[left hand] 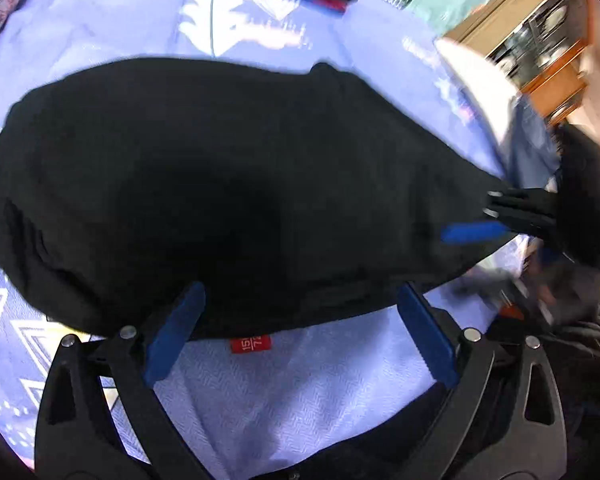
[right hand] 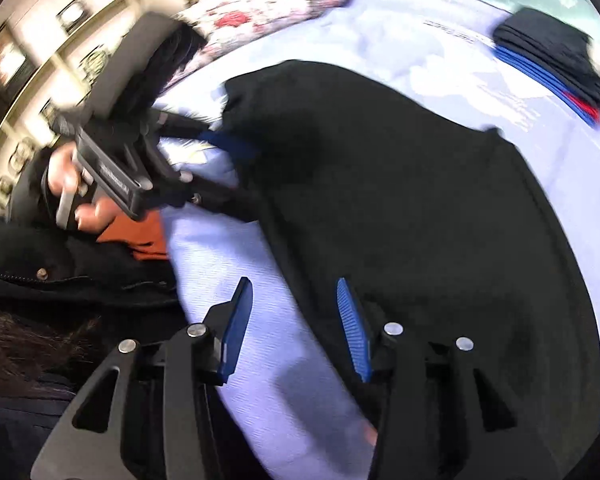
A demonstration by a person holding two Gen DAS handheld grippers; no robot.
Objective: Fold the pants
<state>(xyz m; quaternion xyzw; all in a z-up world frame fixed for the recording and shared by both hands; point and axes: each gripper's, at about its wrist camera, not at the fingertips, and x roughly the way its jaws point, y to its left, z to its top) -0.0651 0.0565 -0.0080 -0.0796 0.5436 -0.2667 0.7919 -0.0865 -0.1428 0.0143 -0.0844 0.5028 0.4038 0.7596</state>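
Clearly spread flat on the pale blue bedsheet (left hand: 80,40): black pants (left hand: 220,180), ready for folding. Left gripper (left hand: 300,332) wide open astride the near hem (nothing pinched yet). Right gripper (right hand: 296,328) half open over another edge, empty too.

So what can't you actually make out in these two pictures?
- Black pants, both views: folds and seams lost in the dark cloth.
- Red tag, left view: print too small.
- Folded clothes, right view: blurred, kind unclear.
- Right tool, left view: smeared by blur at the picture's edge.
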